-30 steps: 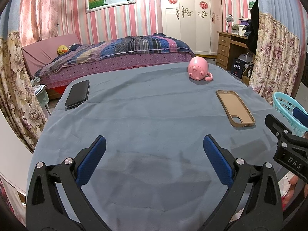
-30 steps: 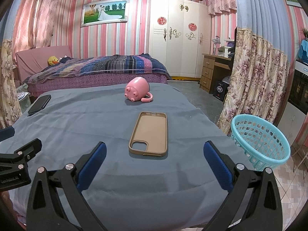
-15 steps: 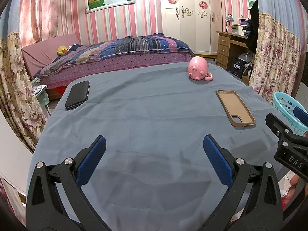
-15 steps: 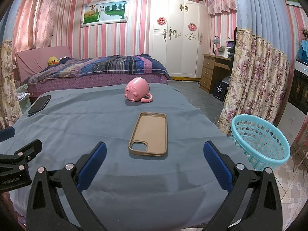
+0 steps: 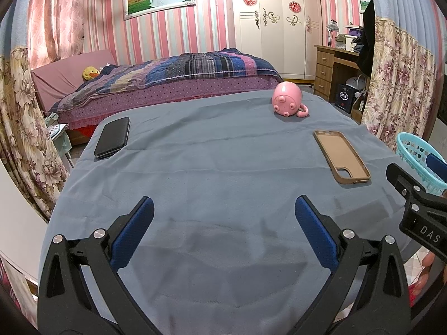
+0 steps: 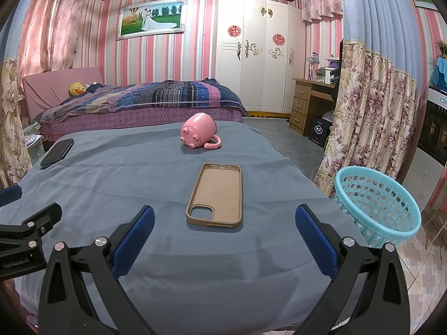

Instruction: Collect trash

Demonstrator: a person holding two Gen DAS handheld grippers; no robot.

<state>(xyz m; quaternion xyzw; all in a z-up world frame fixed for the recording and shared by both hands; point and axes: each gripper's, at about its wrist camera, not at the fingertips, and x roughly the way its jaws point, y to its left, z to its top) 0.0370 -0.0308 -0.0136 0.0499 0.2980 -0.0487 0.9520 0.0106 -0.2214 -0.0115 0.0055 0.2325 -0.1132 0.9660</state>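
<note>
Both grippers hover over the near edge of a table draped in a blue-grey cloth (image 5: 223,173). The left gripper (image 5: 223,231) has its 2 blue-padded fingers spread wide with nothing between them. The right gripper (image 6: 225,231) stands the same way, fingers wide apart and empty, low above the cloth without touching it.

3 things lie on the cloth. A tan phone case (image 6: 216,194) lies flat, inner side up, just beyond the right gripper and roughly centred between its fingers, with the camera cut-out at the near end; in the left wrist view the same case (image 5: 341,155) sits to the right, well apart from the left gripper. A pink pig-shaped mug (image 6: 199,134) lies tipped on its side farther back, handle to the right. A black phone (image 5: 112,137) lies flat near the far left edge.

A turquoise plastic basket (image 6: 377,203) stands on the tiled floor just beside the table's right edge. A bed (image 6: 145,100) with a patchwork quilt sits beyond the table.
</note>
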